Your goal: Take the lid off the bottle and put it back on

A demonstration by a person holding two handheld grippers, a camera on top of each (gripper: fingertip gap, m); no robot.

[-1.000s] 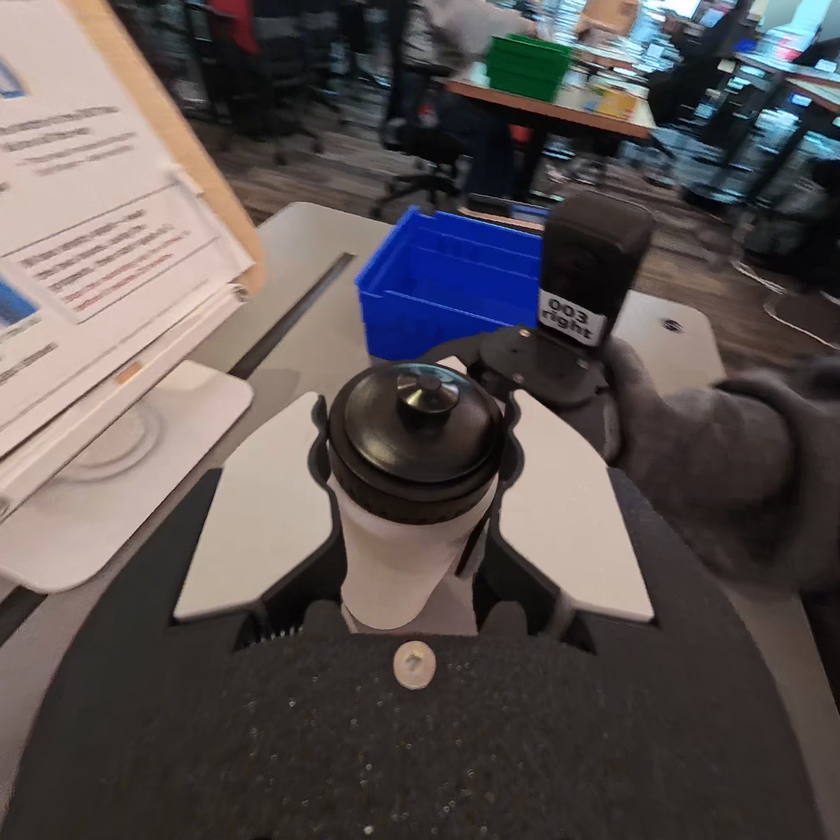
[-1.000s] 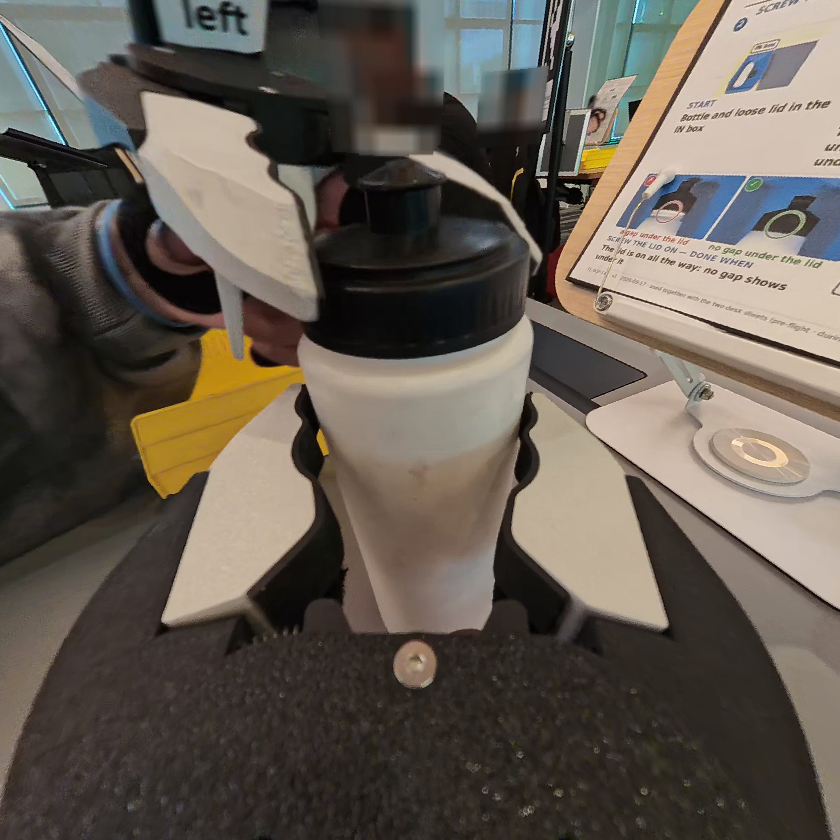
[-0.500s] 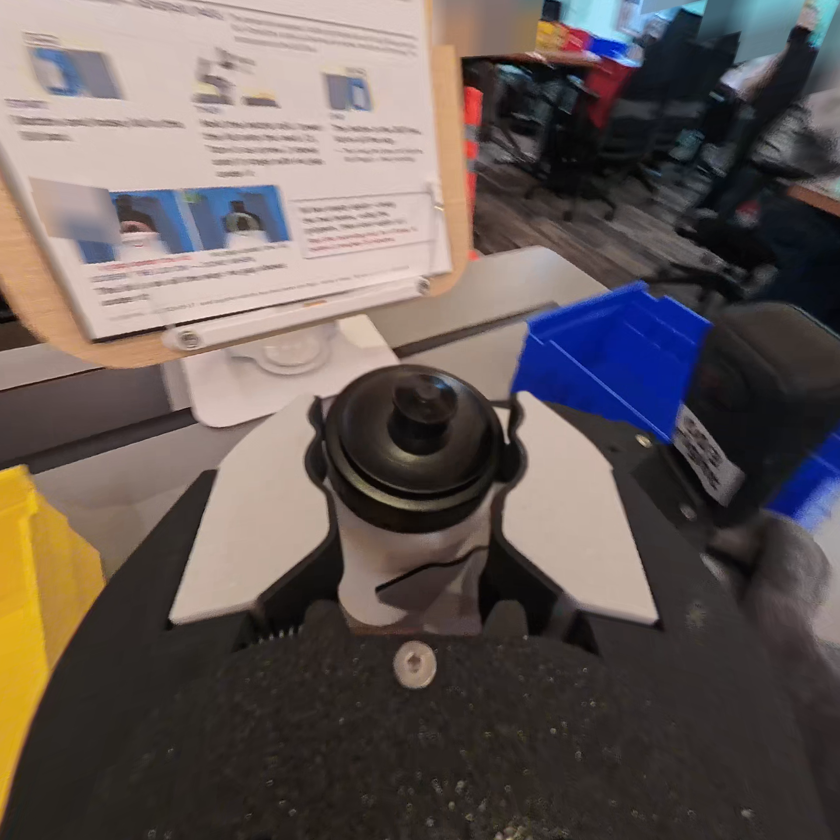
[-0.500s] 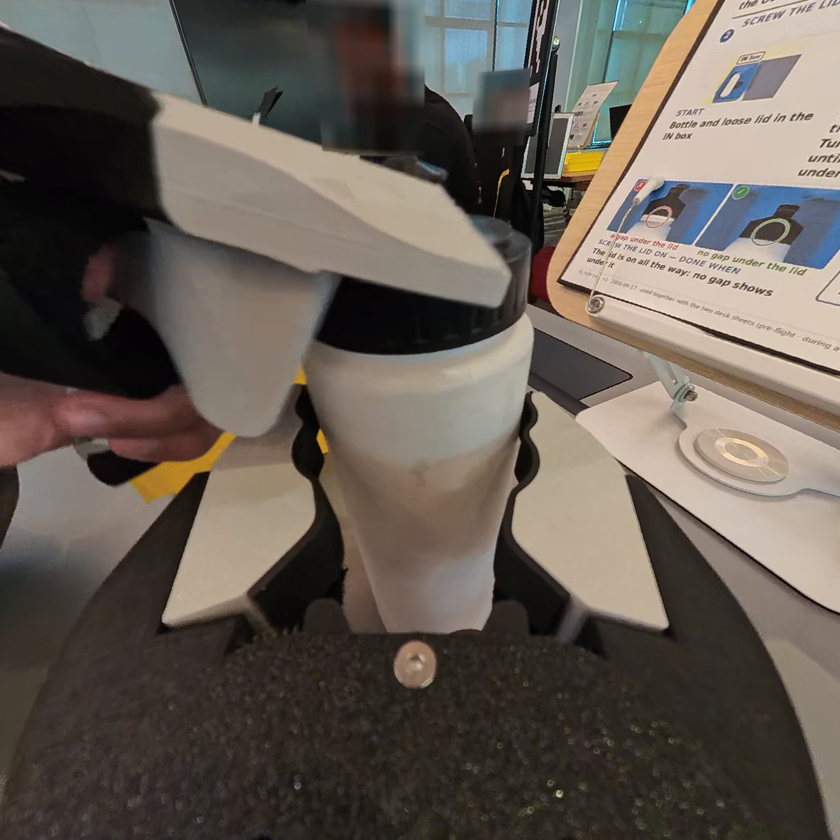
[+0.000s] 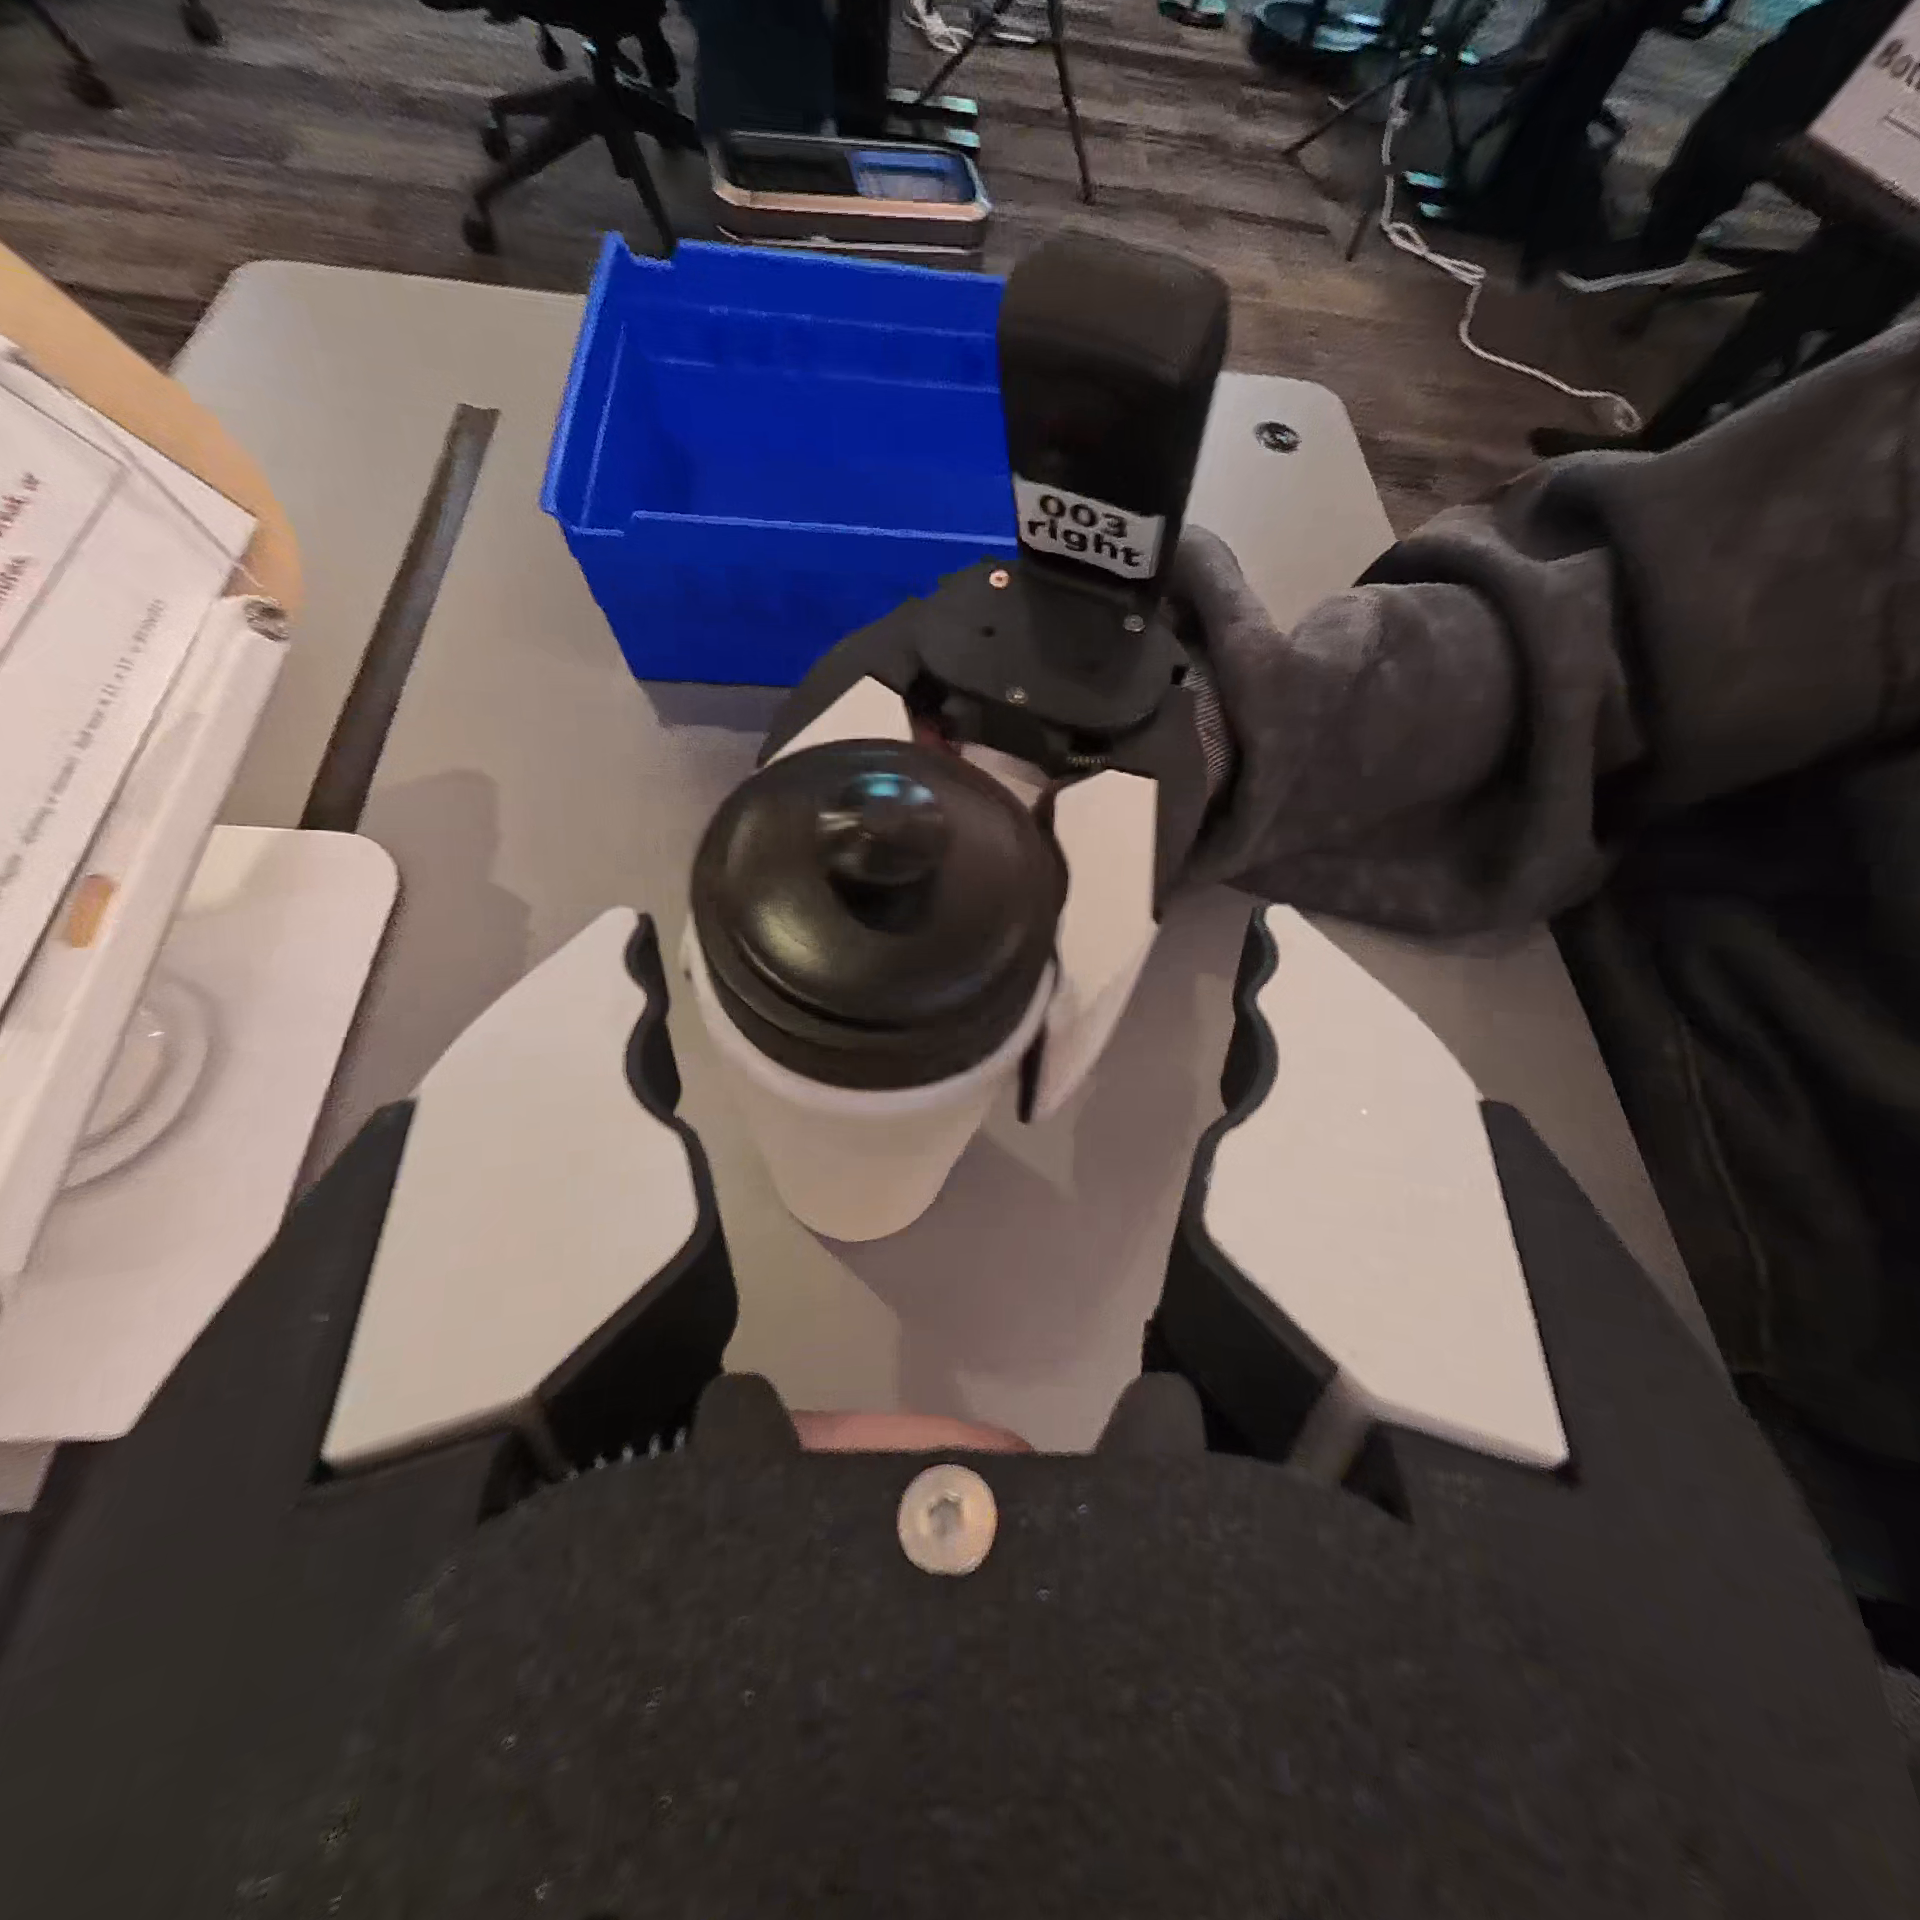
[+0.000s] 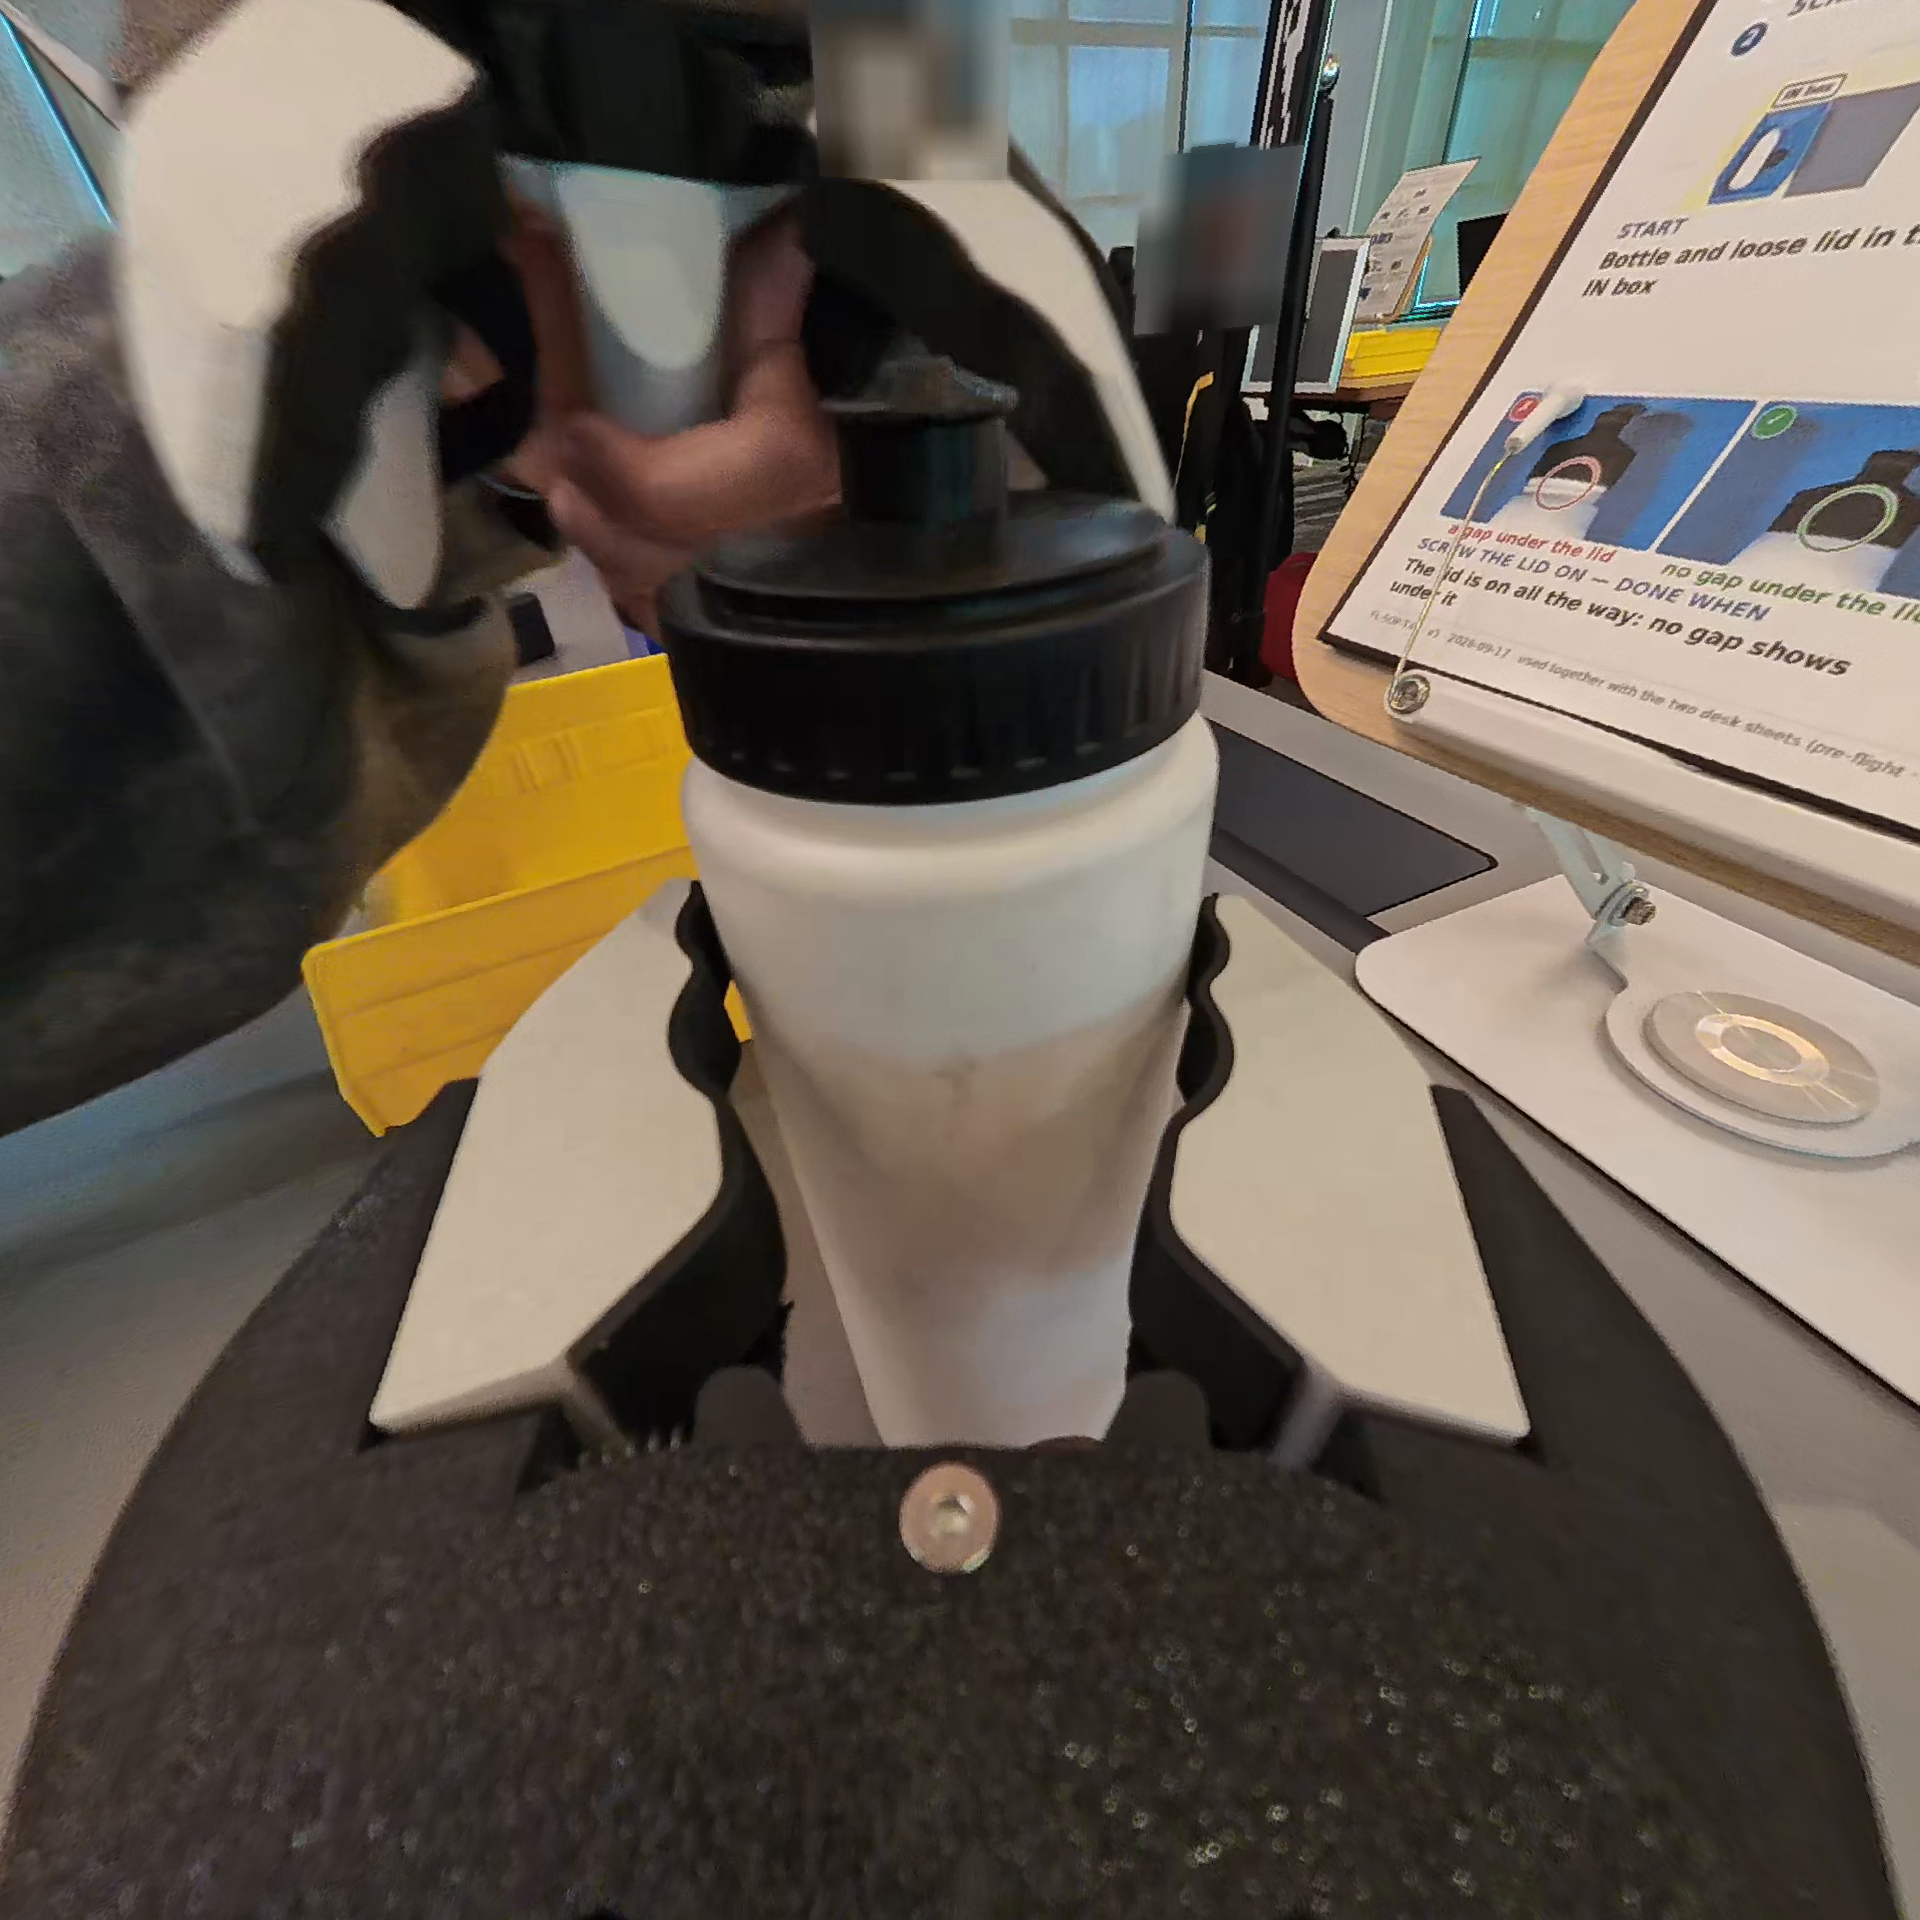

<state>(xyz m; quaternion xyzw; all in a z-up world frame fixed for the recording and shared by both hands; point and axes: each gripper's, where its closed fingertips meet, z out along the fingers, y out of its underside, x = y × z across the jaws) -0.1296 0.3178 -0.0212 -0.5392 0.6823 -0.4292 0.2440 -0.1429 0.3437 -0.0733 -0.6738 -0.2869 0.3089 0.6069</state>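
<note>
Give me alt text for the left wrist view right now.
The left claw hangs open above the black lid on the white bottle, touching neither. The right claw grips the bottle's body; a blue bin stands behind on the grey table.

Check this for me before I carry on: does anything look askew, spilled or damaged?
Nothing stands out. The black ribbed screw lid sits level on the white plastic bottle, no gap visible, nothing spilled.

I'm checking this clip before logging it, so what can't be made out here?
- Bottle base: right wrist view, hidden behind the right tool body.
- Left tool in right wrist view: motion-blurred, its top cut off.
- Blue bin near corner: left wrist view, covered by the right tool.
</note>
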